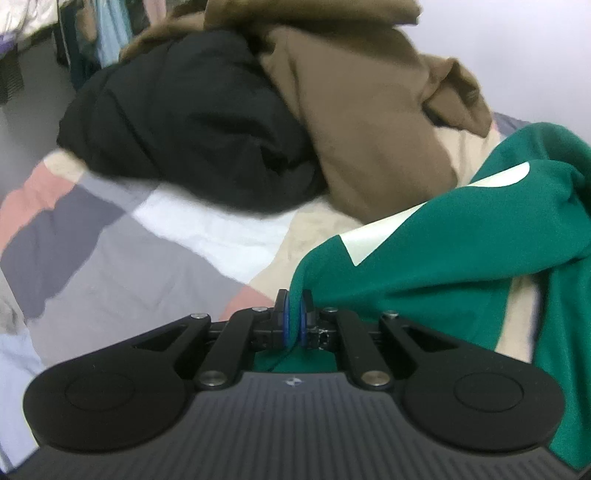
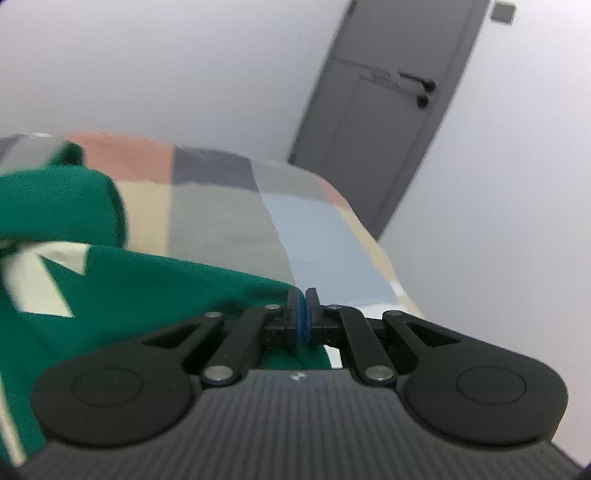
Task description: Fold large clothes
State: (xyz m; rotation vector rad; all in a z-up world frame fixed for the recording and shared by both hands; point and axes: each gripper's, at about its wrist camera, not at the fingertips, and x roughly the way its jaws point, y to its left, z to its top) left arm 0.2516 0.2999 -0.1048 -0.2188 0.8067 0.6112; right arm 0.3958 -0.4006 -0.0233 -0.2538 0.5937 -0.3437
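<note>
A green garment with cream shapes (image 1: pixel 461 236) hangs lifted over a patchwork bed. My left gripper (image 1: pixel 294 299) is shut on one edge of it; the cloth runs up and to the right from the jaws. In the right wrist view the same green garment (image 2: pixel 147 288) spreads to the left, and my right gripper (image 2: pixel 303 297) is shut on another edge of it. Both pinch the fabric between blue pads.
A black jacket (image 1: pixel 192 129) and a brown garment (image 1: pixel 362 110) lie heaped at the far side of the patchwork bed cover (image 1: pixel 110 266). Hanging clothes (image 1: pixel 107 33) stand at the back left. A grey door (image 2: pixel 388 110) and white wall are beyond the bed's end (image 2: pixel 332 243).
</note>
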